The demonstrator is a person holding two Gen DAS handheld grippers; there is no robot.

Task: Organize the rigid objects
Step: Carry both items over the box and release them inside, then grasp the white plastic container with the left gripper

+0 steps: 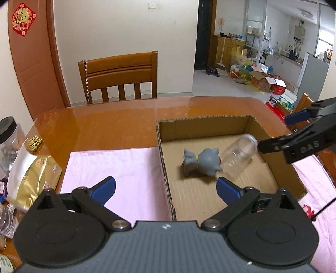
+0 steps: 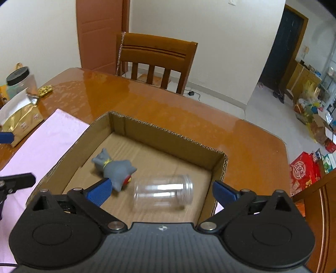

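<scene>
While jaws gape, jar (image 2: 163, 193) beside toy (image 2: 114, 169), box (image 2: 168, 134) floor roomy.

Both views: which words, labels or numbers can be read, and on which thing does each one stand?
"DAS": on a finger of the right gripper, seen from the left wrist.
Red door sign: too blurred to read.
Gold bag: print too small.
Red box on the floor: unreadable.

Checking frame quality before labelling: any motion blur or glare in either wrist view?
Right wrist view: the clear jar in the cardboard box is smeared by motion blur, while the grey toy is sharp; window glare streaks the table. Left wrist view: the jar is blurred too; strong fisheye bending at the edges.
</scene>
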